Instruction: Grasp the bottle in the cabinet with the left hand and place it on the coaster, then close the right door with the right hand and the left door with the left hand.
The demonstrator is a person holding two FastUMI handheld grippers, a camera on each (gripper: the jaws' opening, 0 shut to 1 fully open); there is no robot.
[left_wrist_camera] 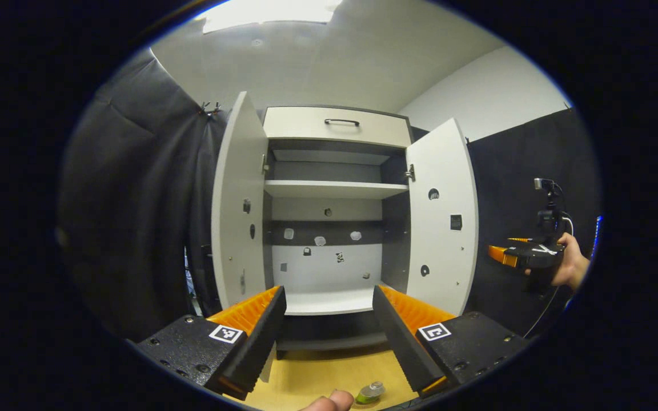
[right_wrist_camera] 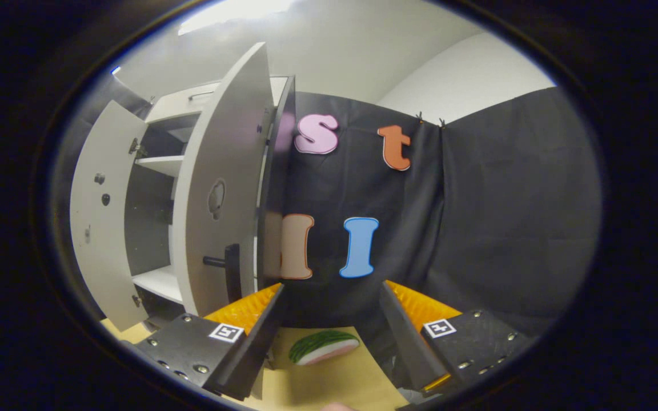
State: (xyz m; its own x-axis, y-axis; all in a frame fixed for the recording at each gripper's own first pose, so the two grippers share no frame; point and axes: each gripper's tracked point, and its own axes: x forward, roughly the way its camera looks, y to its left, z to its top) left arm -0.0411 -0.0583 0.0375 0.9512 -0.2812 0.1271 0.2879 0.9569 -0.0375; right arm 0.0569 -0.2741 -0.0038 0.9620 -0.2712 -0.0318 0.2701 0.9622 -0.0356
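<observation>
Left gripper view: the left gripper (left_wrist_camera: 329,337) faces the cabinet (left_wrist_camera: 337,123), fingers spread apart with nothing between them; both doors stand open. The bottle (left_wrist_camera: 371,392) shows at the bottom edge on the wooden table (left_wrist_camera: 317,374), largely cut off; what it rests on cannot be made out. Farther right, a hand (left_wrist_camera: 570,264) holds the right gripper (left_wrist_camera: 506,251), jaw state unclear there. Right gripper view: the right gripper (right_wrist_camera: 332,328) is spread apart, empty, beside the right door (right_wrist_camera: 220,188) and its handle (right_wrist_camera: 227,269); a watermelon-slice piece (right_wrist_camera: 323,346) lies on the table.
</observation>
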